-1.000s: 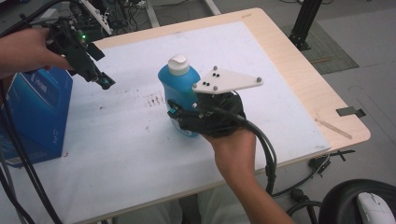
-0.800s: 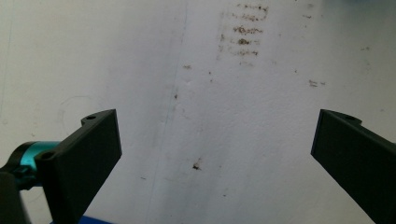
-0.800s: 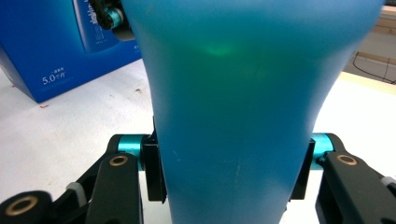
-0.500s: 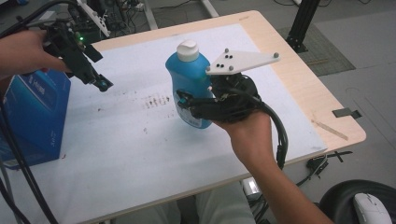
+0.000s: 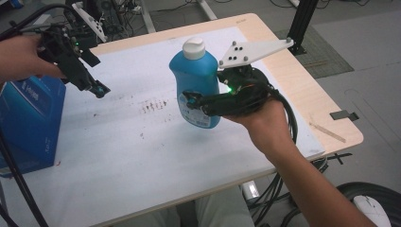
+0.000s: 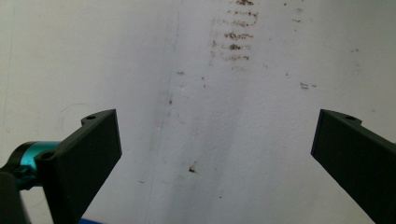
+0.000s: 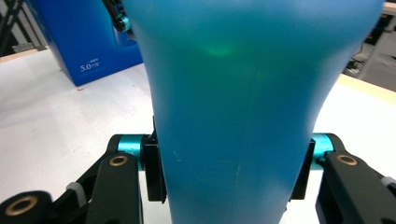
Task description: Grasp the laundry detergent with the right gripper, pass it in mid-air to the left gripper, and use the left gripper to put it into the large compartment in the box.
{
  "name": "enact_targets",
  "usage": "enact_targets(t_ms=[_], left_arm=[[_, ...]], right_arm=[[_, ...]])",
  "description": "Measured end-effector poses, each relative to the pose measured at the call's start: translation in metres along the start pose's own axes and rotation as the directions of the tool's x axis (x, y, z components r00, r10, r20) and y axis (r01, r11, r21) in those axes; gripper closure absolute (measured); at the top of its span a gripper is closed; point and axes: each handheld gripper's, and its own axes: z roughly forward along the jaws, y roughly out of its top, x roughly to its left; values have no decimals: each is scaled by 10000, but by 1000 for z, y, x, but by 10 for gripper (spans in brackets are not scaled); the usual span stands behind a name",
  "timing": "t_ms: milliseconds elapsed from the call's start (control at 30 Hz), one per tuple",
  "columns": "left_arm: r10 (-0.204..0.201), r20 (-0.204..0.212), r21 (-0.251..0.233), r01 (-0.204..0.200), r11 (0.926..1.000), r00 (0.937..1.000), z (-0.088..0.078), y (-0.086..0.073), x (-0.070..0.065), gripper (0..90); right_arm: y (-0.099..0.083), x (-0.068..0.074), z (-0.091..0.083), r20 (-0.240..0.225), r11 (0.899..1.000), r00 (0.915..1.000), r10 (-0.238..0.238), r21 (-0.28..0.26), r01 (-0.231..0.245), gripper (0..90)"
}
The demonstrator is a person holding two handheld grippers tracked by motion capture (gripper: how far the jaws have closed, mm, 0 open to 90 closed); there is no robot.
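A blue plastic bottle [image 5: 196,82] with a white cap hangs upright above the middle of the white table cover [image 5: 142,151]. My right gripper [image 5: 201,106] is shut on its lower body, with a jaw pressed on each side. In the right gripper view the blue bottle [image 7: 243,107] stands between the two black pads [image 7: 154,172]. My left gripper [image 5: 97,89] hovers over the table's far left, pointing down, open with nothing between its fingers. In the left gripper view my left gripper [image 6: 215,154] has its jaws wide apart over the stained cover [image 6: 210,93].
A large blue box [image 5: 28,120] stands at the table's left edge, also seen as the blue box [image 7: 79,42] behind the bottle. Brown stains [image 5: 153,105] mark the cover near the centre. The bare wooden table edge [image 5: 312,90] runs along the right. Cables trail from both grippers.
My right gripper has lifted the blue bottle off the table and carried it up and to the right. The left gripper has stayed in place, open.
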Motion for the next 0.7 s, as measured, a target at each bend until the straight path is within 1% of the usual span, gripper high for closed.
enact_targets(t_ms=[267,367,500,700], left_arm=[[-33,17,7,33,10000,10000,0,-1,-1,16],[26,15,8,-26,10000,10000,-1,0,-2,16],[71,36,23,-71,10000,10000,0,0,-3,17],[101,15,0,-101,9999,9999,0,0,-4,16]], right_arm=[[-1,-10,-4,-662,9996,9974,-298,-32,296,463],[-1,-13,-5,-957,9983,9938,-572,49,579,463],[-3,-18,-6,-1421,9975,9874,-700,-80,696,464],[-5,-26,-9,-2160,9962,9725,-866,-189,845,464]])
